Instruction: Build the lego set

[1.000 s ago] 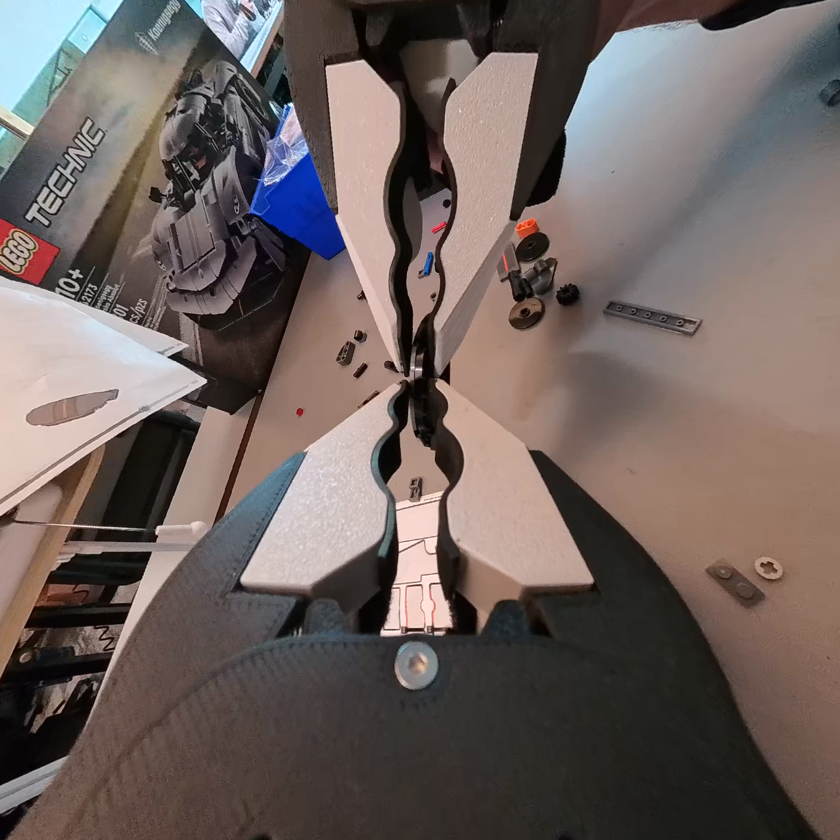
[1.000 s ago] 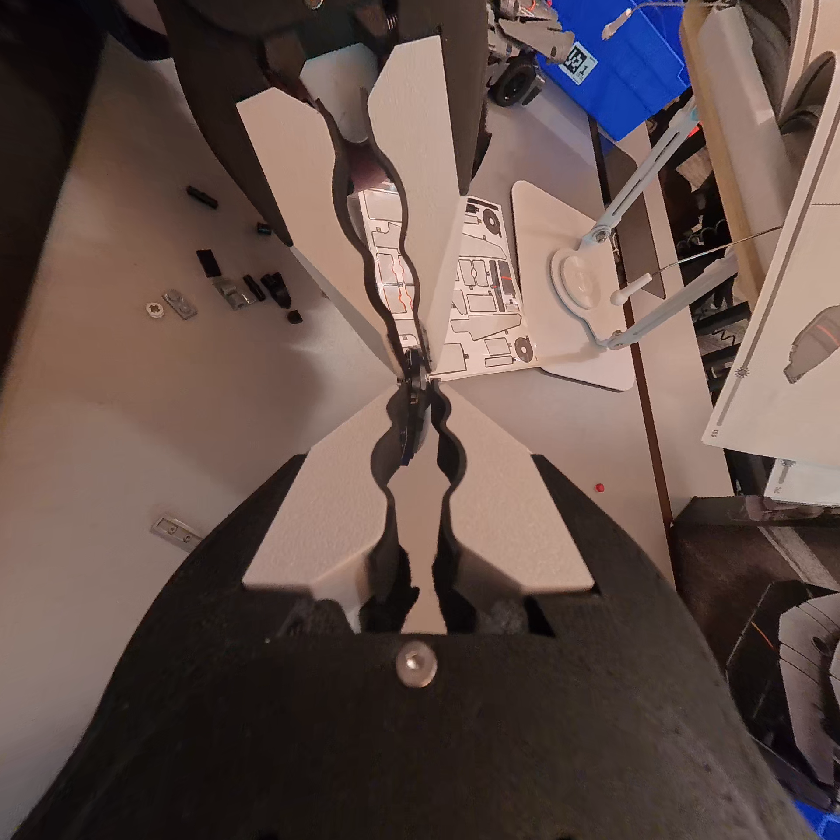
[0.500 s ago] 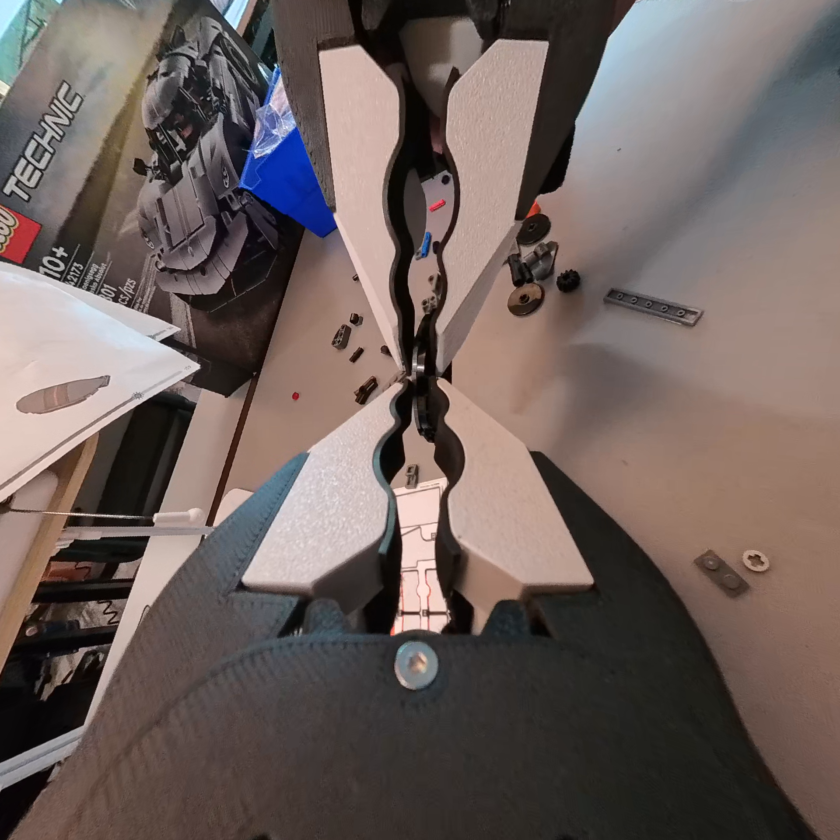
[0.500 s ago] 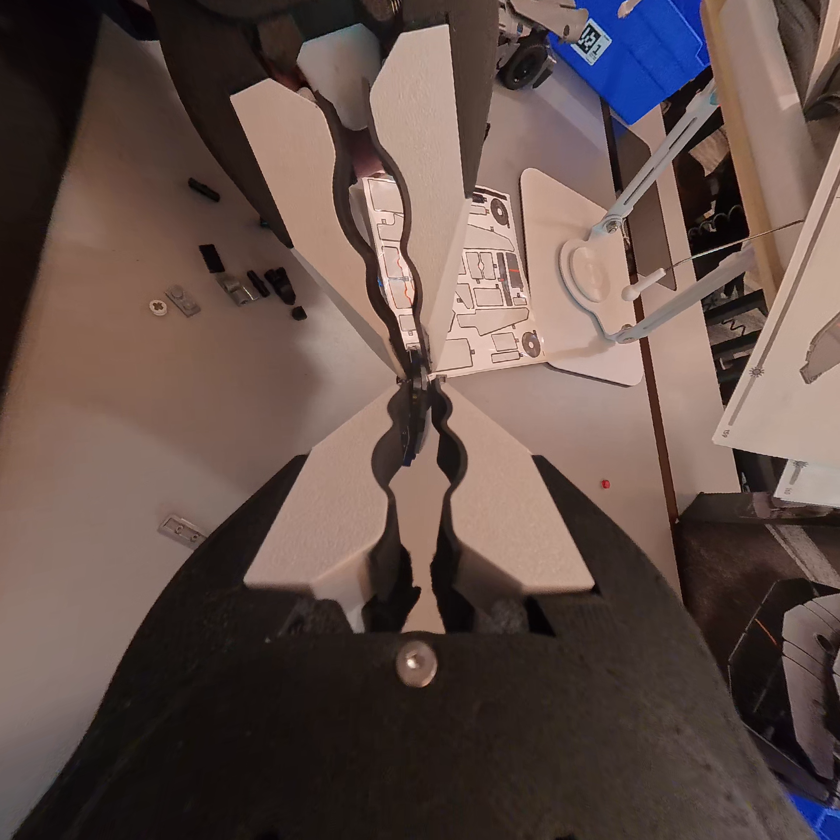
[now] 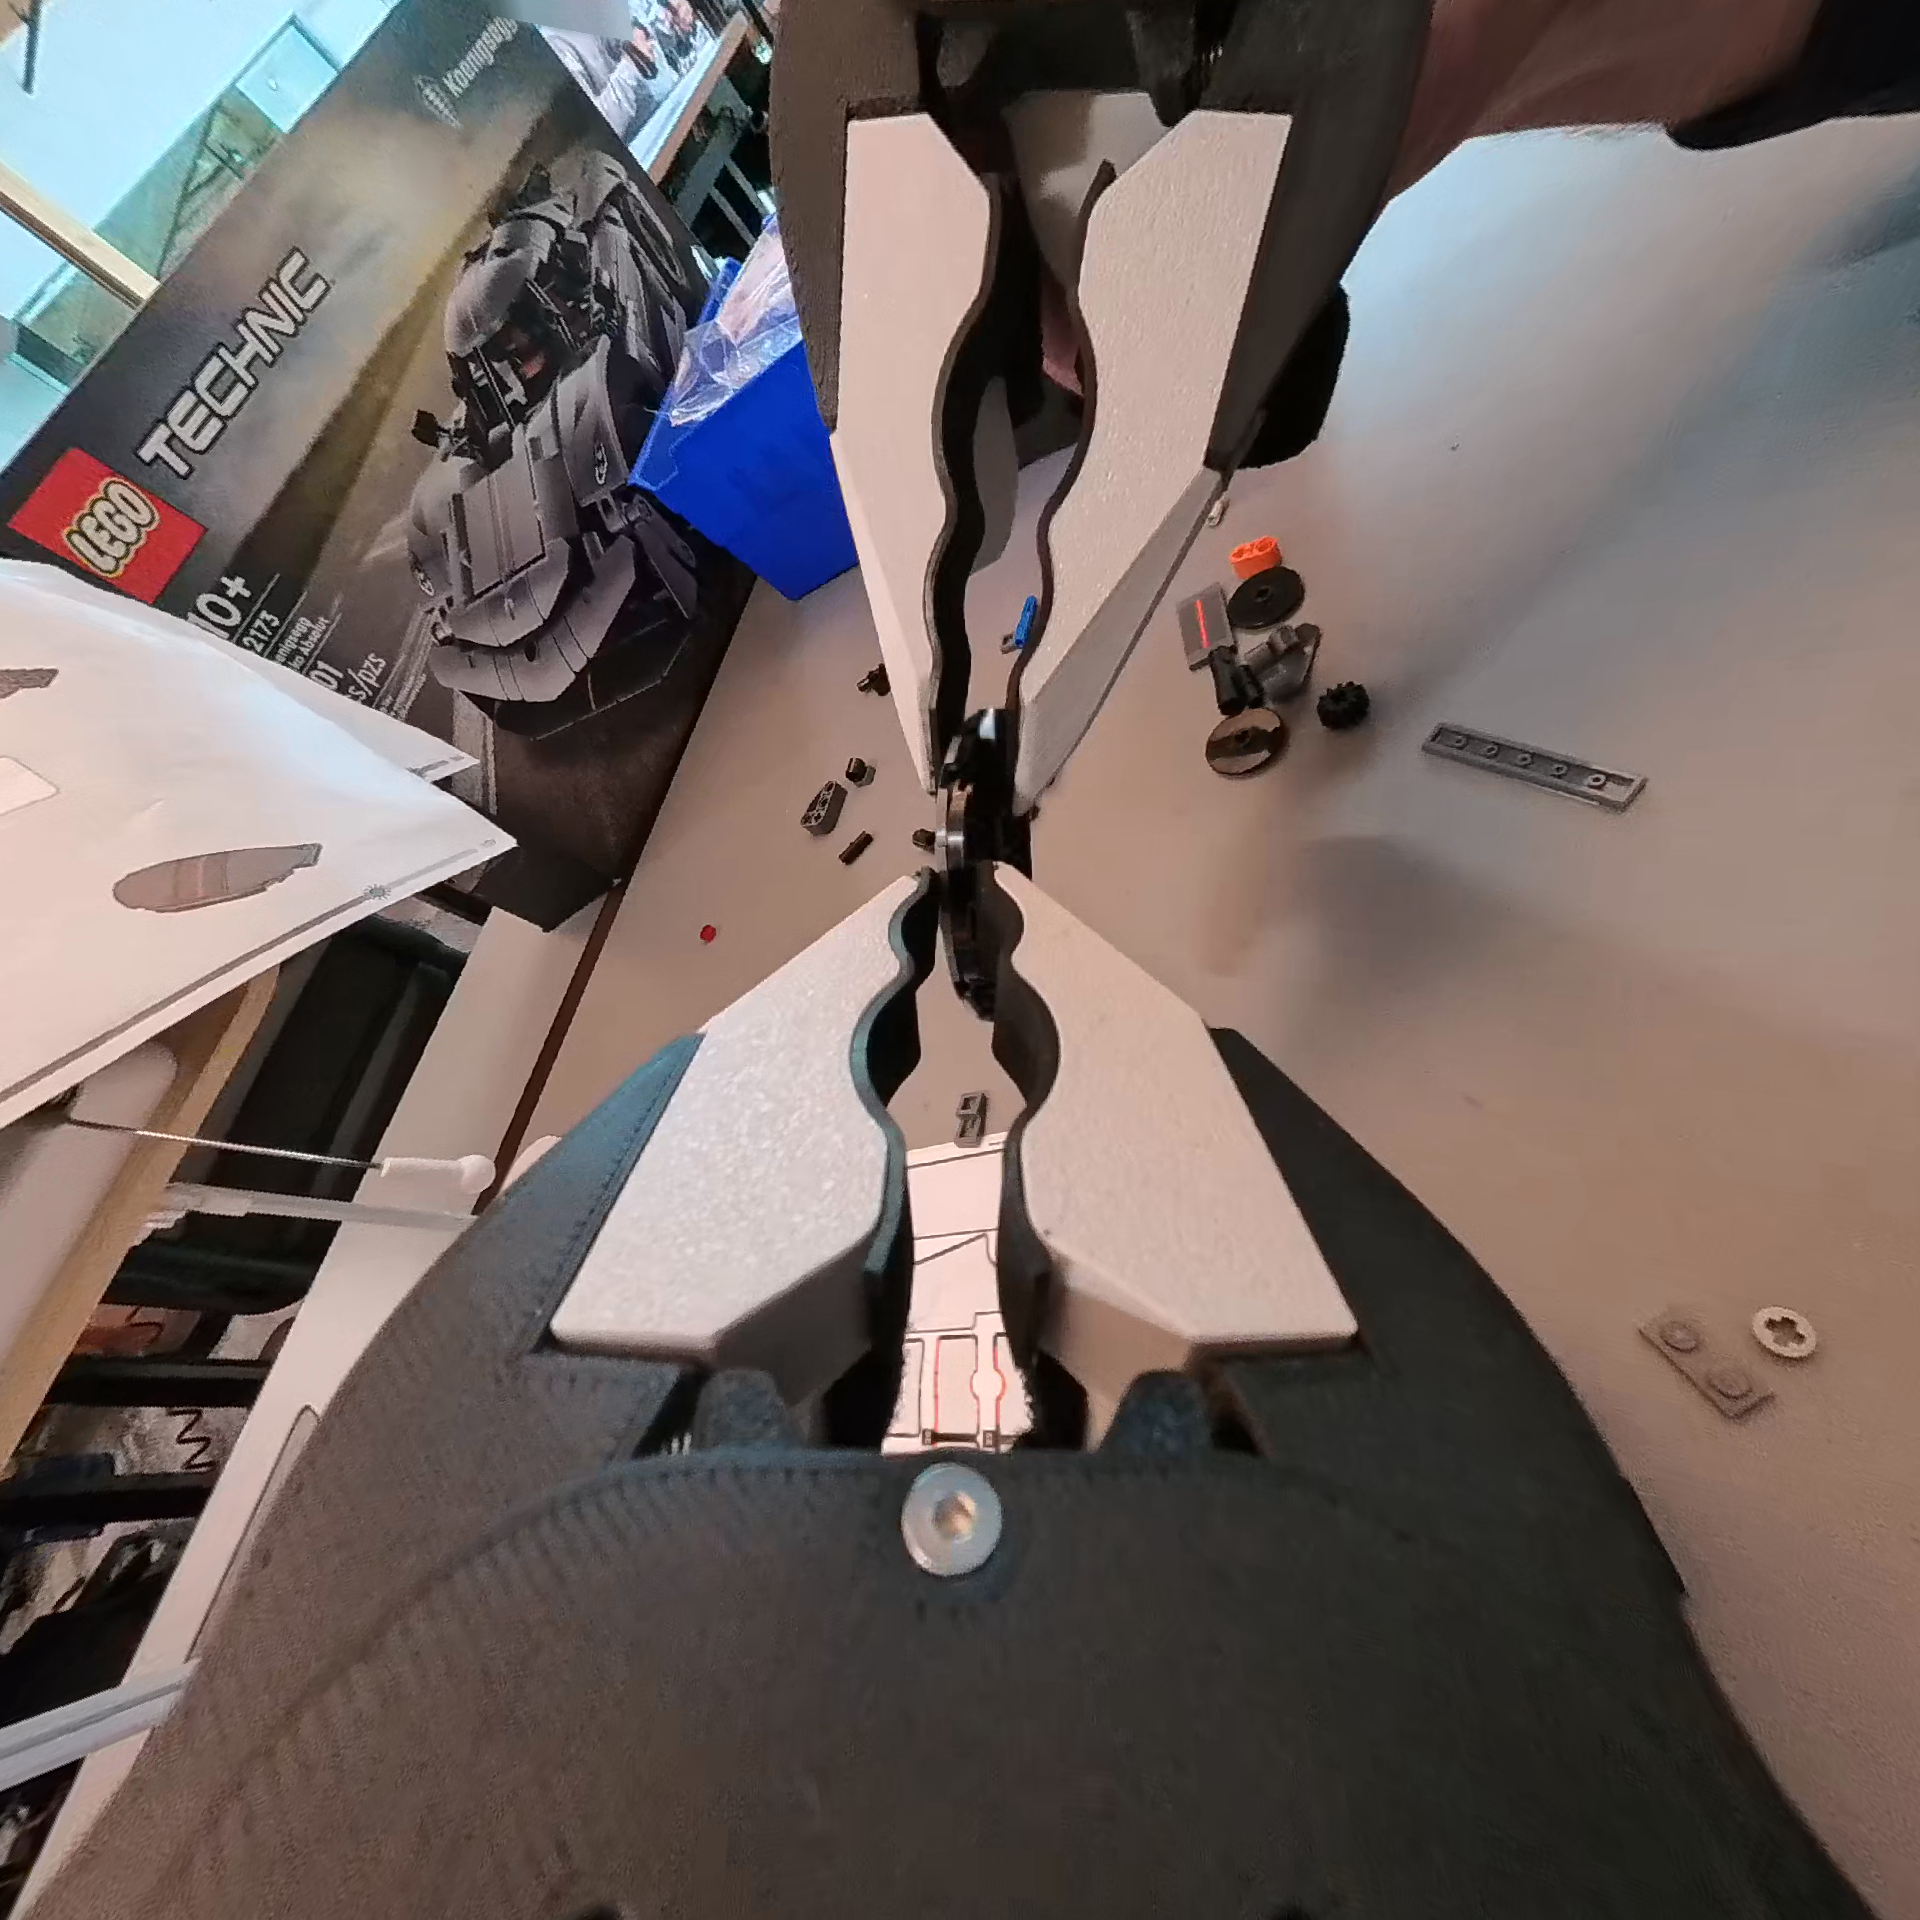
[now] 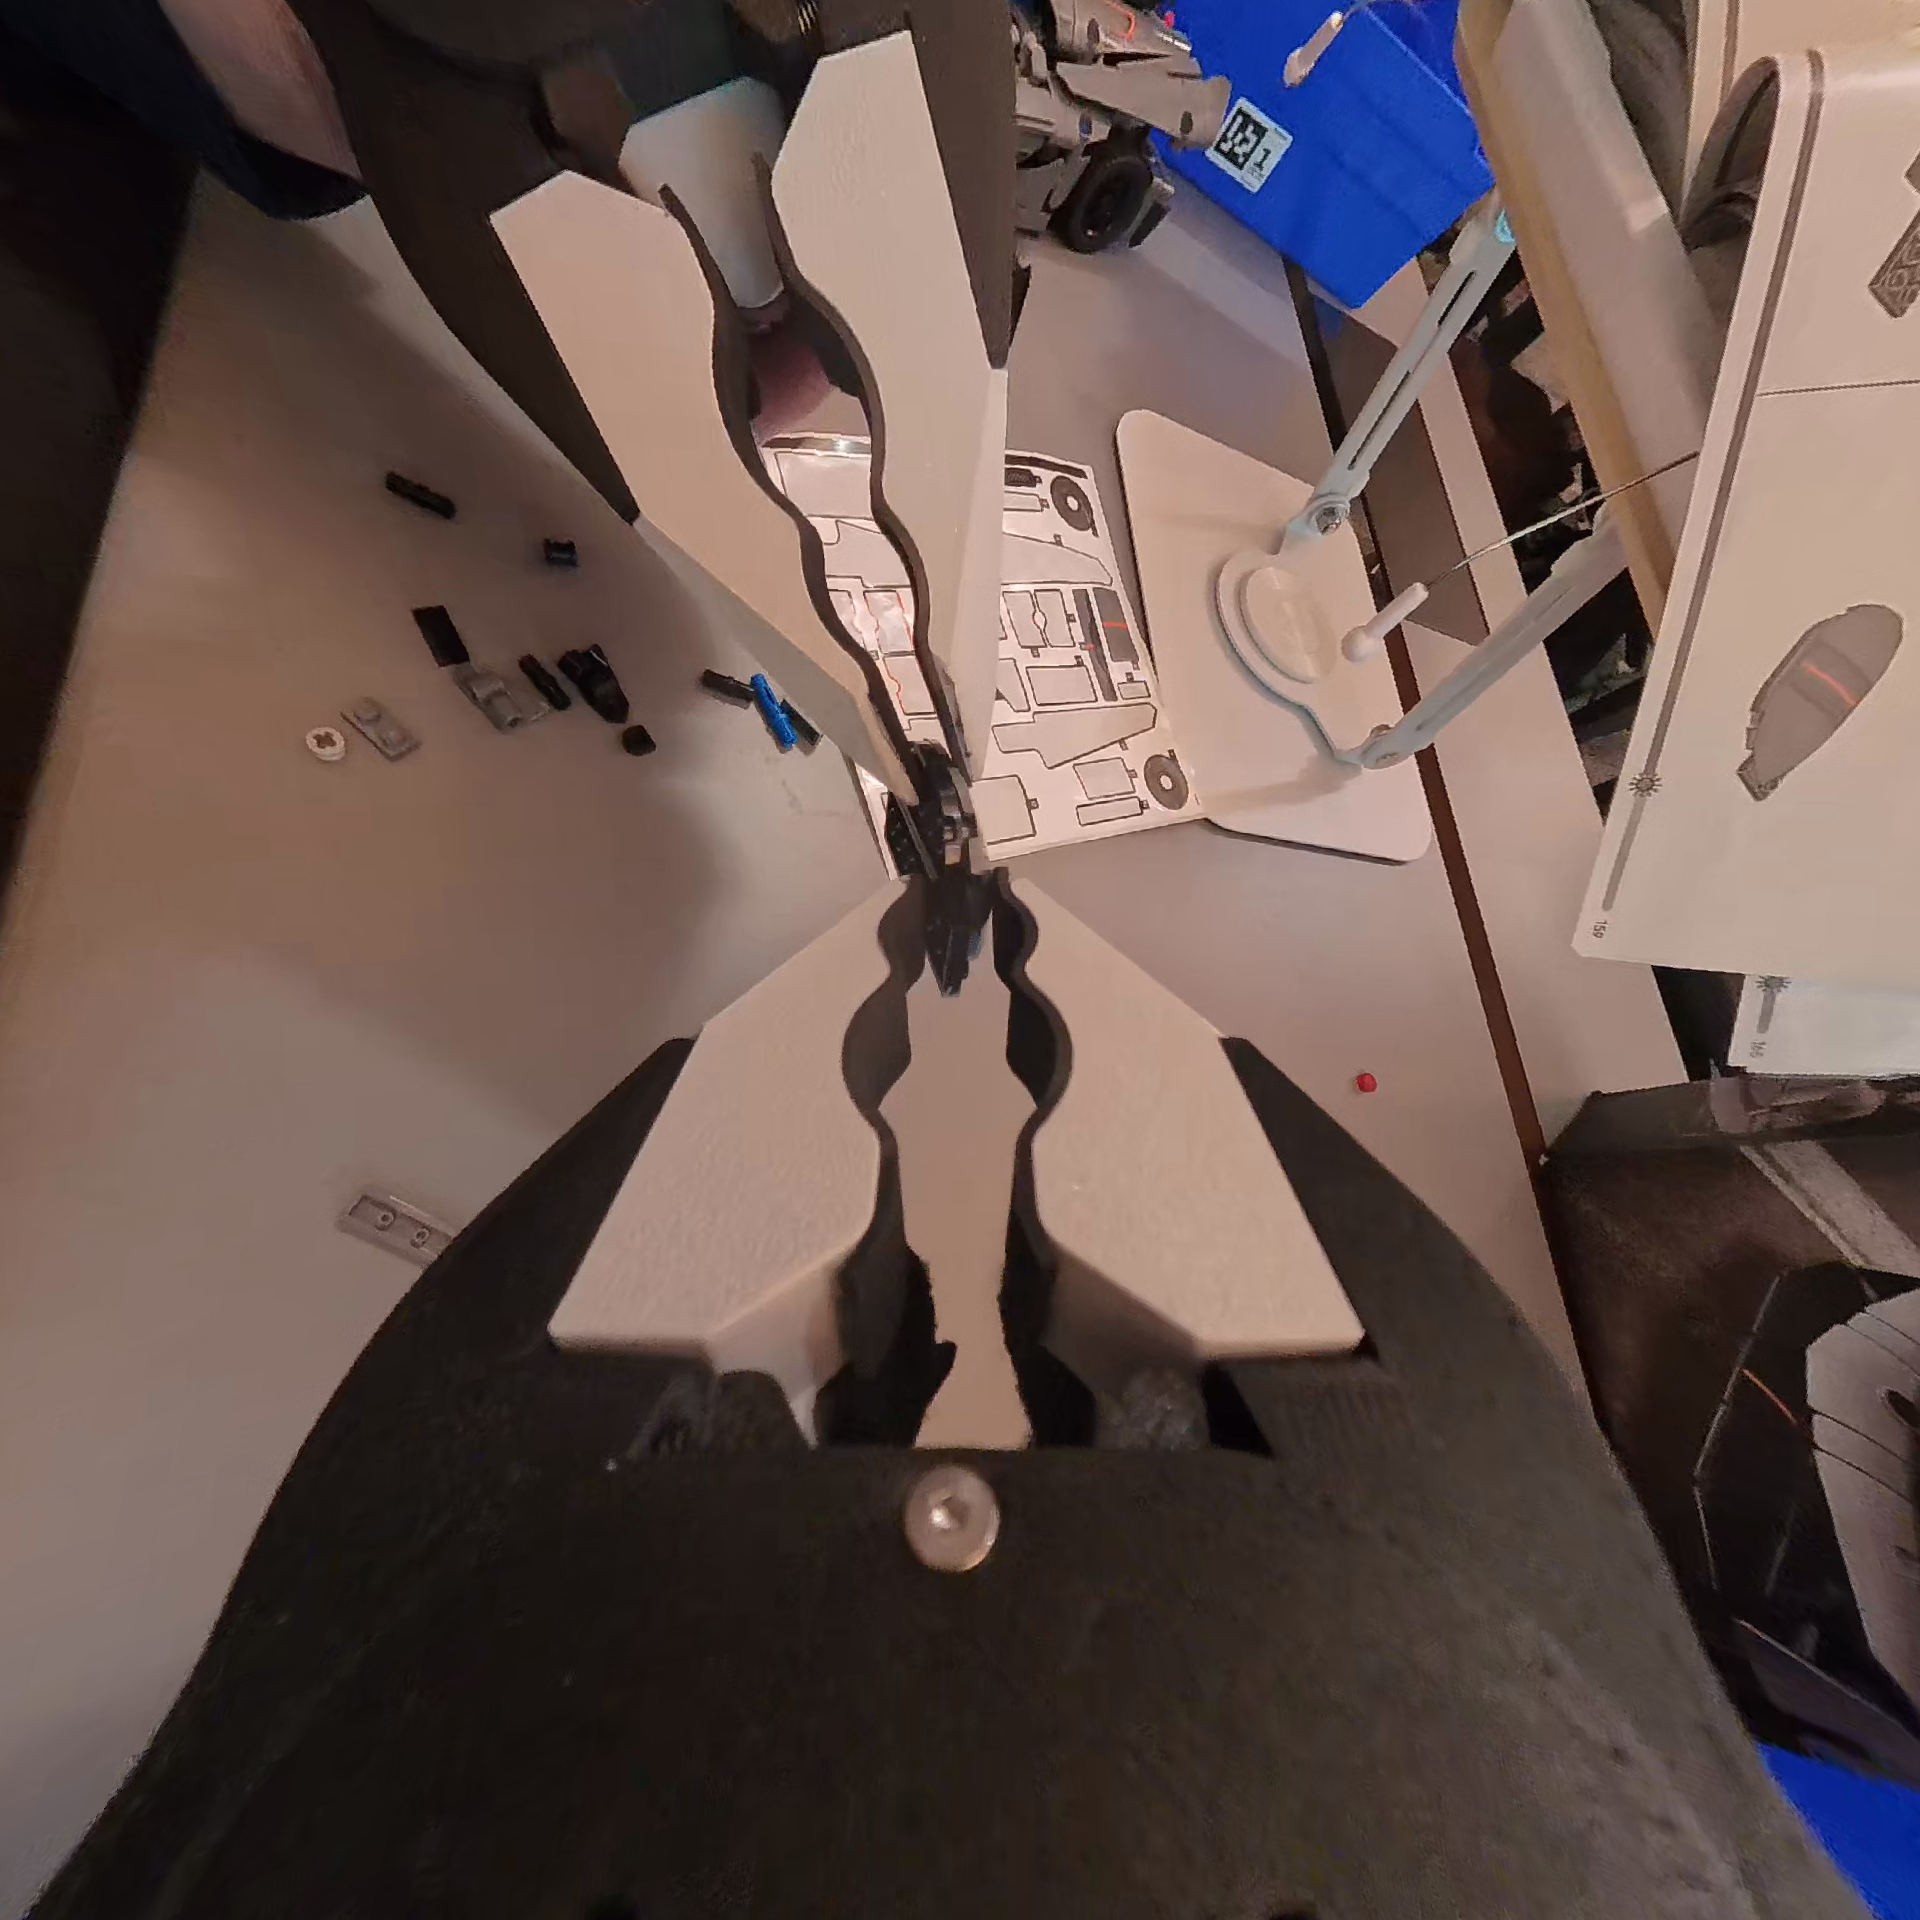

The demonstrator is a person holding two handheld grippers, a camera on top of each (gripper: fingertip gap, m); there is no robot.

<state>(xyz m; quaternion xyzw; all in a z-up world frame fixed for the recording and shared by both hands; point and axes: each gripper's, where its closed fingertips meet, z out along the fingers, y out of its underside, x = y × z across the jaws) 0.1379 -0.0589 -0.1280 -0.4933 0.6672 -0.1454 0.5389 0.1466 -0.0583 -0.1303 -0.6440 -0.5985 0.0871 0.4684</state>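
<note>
Tip to tip above a pale desk (image 5: pixel 1558 1039), the left hand-held gripper (image 5: pixel 961 883) and the right hand-held gripper (image 6: pixel 951 883) meet over a small black Lego assembly (image 5: pixel 971 831), each with its white fingers drawn nearly together and pinching one end of the piece. From the left wrist view, the assembly reads as a thin black round part seen edge-on; from the right, it shows a dark toothed part with a trace of blue at its lower end, though its exact make-up cannot be told. Loose pieces lie scattered on the desk: an orange connector (image 5: pixel 1257 556) beside black discs (image 5: pixel 1247 740), a long grey plate (image 5: pixel 1532 764), a blue pin (image 6: pixel 774 712) and a tiny red stud (image 6: pixel 1365 1082). A sticker sheet (image 6: pixel 1081 665) lies beneath the grippers, next to a white book stand (image 6: pixel 1288 623) carrying the open instruction booklet (image 6: pixel 1787 582). Propped at the desk's far edge are the Lego set's box (image 5: pixel 343 416) and a blue bin (image 5: pixel 748 468).
</note>
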